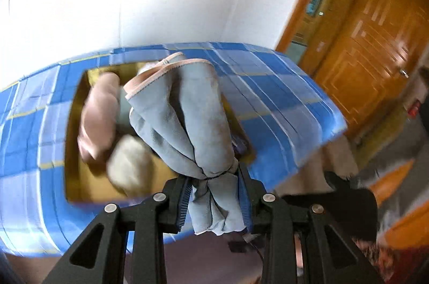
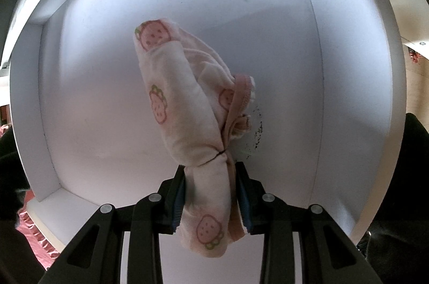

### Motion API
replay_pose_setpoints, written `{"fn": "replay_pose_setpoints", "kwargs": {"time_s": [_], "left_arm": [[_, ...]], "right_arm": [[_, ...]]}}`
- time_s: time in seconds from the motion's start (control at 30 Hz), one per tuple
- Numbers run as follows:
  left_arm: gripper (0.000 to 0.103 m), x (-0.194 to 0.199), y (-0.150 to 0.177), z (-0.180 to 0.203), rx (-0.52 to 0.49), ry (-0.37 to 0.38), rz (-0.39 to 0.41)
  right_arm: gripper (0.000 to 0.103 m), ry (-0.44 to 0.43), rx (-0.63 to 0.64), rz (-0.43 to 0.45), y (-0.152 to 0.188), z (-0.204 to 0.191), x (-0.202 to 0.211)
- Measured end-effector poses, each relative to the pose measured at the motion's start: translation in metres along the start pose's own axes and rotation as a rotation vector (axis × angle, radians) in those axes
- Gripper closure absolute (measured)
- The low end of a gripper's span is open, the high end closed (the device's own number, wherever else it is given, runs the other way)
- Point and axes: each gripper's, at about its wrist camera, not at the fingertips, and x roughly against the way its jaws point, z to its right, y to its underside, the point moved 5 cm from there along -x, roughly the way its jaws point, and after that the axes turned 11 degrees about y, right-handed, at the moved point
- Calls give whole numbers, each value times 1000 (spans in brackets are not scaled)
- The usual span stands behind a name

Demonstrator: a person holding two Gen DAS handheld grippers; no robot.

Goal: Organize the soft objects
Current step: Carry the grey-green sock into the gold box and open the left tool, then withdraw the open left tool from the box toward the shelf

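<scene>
Both jaws are full right now. My left gripper (image 1: 214, 192) is clamped on a grey-blue cloth (image 1: 187, 117) with a pinkish trim, bunched at the pinch so it fans out ahead of the jaws and a short tail hangs behind them. Beyond the tips there's an open box (image 1: 77, 149) on a blue checked bed (image 1: 281, 101), with a pink roll (image 1: 99, 115) and a cream roll (image 1: 128, 166) lying in it; the view is blurry, so I can't say more about those.

My right gripper (image 2: 210, 192) is closed on a strawberry cloth (image 2: 177, 101), white with pink trim, also pinched mid-length. It hangs ahead of the jaws inside a white drawer (image 2: 93, 69), and I can't tell if its far end touches the bottom.

Handling-wise I'd guess both are very light and totally limp, no stiffness at all, so they droop and unroll wherever they aren't squeezed. Not fragile, not slippery on those ribbed pads. Grabbing across the middle of the bundle looks right to me; an edge grip would probably just let the roll fall open.
</scene>
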Motion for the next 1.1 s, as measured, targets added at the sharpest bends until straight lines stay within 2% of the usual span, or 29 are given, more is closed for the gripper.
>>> {"fn": "replay_pose_setpoints", "kwargs": {"time_s": [0.17, 0.23, 0.43, 0.57, 0.6, 0.67, 0.7, 0.73, 1.03, 1.1], "left_arm": [[70, -24, -46, -42, 32, -121, -26], [71, -39, -61, -60, 60, -137, -53], [70, -79, -79, -89, 17, -262, -156], [68, -104, -84, -110, 34, -313, -205], [67, -108, -86, -113, 41, -314, -200], [53, -108, -87, -119, 62, -323, -173], [42, -105, -88, -120, 70, -324, -155], [39, -101, -89, -120, 77, -317, -125], [36, -76, -81, -109, 119, -289, -47], [30, -70, -77, -106, 132, -285, -24]], "right_arm": [[69, -6, -2, -3, 0, 1, -1], [69, -13, -5, -4, 0, 2, -3], [69, -41, -14, -14, 0, 9, -6], [69, -50, -15, -23, -1, 16, -8], [69, -50, -14, -24, -2, 16, -9], [69, -46, -12, -25, -3, 17, -9], [69, -45, -10, -25, -4, 17, -10], [69, -44, -9, -26, -4, 16, -10], [69, -38, -12, -25, -3, 13, -11], [69, -38, -13, -25, -2, 11, -12]]}}
